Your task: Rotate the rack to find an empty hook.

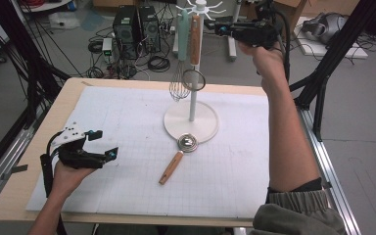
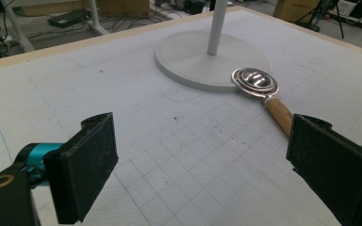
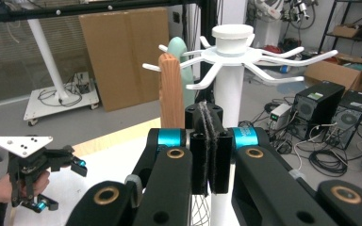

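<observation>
We see a wooden table (image 1: pixel 14 193) covered by a white grid mat (image 1: pixel 127 127), on which a white stand (image 1: pixel 192 120) rises from a round base to a crown of hooks (image 3: pixel 264 54). From the hooks hang a whisk with a pale green handle (image 1: pixel 182 29) and, just beside it, a wooden-handled strainer (image 1: pixel 195 34), whose ring (image 1: pixel 194 80) hangs in front of the post. On the mat lies a wooden-handled coil whisk (image 1: pixel 176 161), its metal spiral head (image 2: pixel 254 81) touching the rim of the base and its handle pointing toward the person's side. The right gripper (image 1: pixel 223 28) is held high, level with the top of the stand and just beside the strainer's wooden handle; in the right gripper view we see its two pads (image 3: pixel 209 150) pressed flat together with nothing between them, the wooden handle standing just behind. The left gripper (image 1: pixel 105 147) rests low at the left of the mat, well apart from the stand; its jaws stand wide apart and hold nothing, and in the left gripper view the coil whisk's handle (image 2: pixel 279 114) runs behind one jaw.
</observation>
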Tool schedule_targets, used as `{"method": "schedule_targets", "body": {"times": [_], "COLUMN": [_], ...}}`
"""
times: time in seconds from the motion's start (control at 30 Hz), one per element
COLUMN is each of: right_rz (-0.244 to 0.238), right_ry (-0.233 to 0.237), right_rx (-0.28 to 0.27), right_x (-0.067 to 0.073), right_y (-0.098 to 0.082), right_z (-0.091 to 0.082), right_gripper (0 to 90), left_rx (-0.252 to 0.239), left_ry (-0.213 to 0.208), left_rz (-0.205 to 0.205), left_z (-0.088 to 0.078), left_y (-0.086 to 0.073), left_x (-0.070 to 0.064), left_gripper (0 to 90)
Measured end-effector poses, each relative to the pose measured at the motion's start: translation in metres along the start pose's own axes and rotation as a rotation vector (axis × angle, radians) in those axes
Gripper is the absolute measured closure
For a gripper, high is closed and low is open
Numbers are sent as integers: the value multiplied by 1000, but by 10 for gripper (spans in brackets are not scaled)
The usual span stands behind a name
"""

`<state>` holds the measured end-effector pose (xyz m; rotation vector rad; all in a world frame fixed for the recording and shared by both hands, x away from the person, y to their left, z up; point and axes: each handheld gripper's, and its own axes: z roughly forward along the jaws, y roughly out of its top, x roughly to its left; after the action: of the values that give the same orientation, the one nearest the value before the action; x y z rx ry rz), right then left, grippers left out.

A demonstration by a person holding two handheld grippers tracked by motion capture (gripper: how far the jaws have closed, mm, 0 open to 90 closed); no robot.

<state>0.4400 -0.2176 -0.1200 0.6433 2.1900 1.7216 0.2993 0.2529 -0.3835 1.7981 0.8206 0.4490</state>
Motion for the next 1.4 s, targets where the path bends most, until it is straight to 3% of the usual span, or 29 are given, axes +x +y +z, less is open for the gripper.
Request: {"method": "schedule_targets", "body": {"times": [0.23,0.53,1.4], "right_rz": [12,-9,-54], "right_ry": [-37,-27,-6], "right_rx": [-11,-12,12], "right_x": [-4,5,28], "right_y": [3,13,19], "right_z": [-3,0,22], "right_gripper": [898,898,898], "left_rx": [2,-3,-7], "left_ry": [-9,-7,-10], "left_rz": [0,-2,-1], "left_z": [0,-2,-2], "left_y": [0,1,2], "left_x": [0,-1,-2], "left_gripper": [119,117,117]}}
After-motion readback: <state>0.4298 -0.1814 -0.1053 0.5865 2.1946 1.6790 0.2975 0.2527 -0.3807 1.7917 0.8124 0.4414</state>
